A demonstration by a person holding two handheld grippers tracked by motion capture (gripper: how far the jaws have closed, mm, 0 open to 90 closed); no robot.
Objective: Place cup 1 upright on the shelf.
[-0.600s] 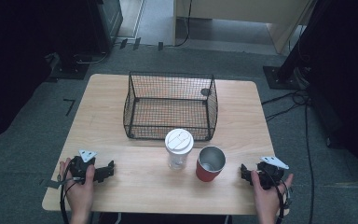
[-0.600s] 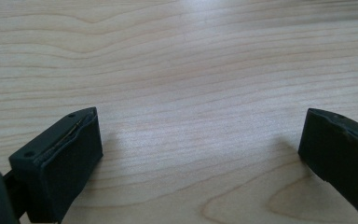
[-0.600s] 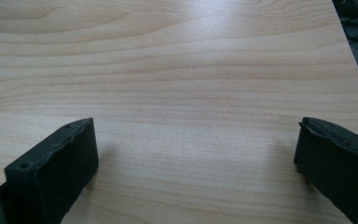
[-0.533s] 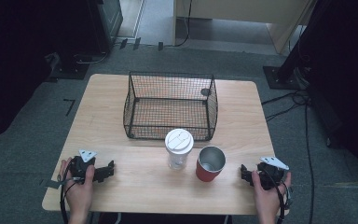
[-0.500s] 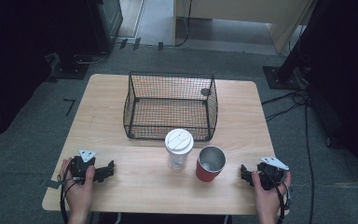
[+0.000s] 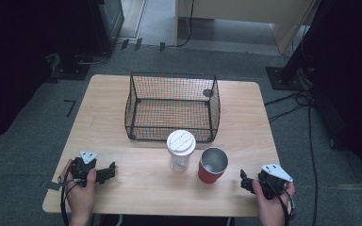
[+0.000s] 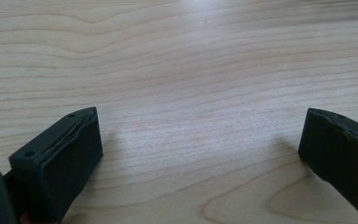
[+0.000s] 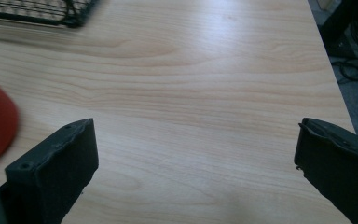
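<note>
Both hand-held grippers, left (image 6: 109, 170) & right (image 6: 243, 181), sit low on the desk (image 6: 103, 117) w/ jaws wide apart and empty, prob parked for a reach, since the red cup (image 6: 212, 165) & lidded clear cup (image 6: 180, 149) stand between them, just in front of the wire basket (image 6: 172, 107).

two black handheld grippers, left gripper (image 6: 104, 173) and right gripper (image 6: 243, 181), each topped by a grey three-cornered plate, thin black cables looping at the wrists, blocky matte black jaws with small screw holes and worn pad edges, bare forearms
</note>
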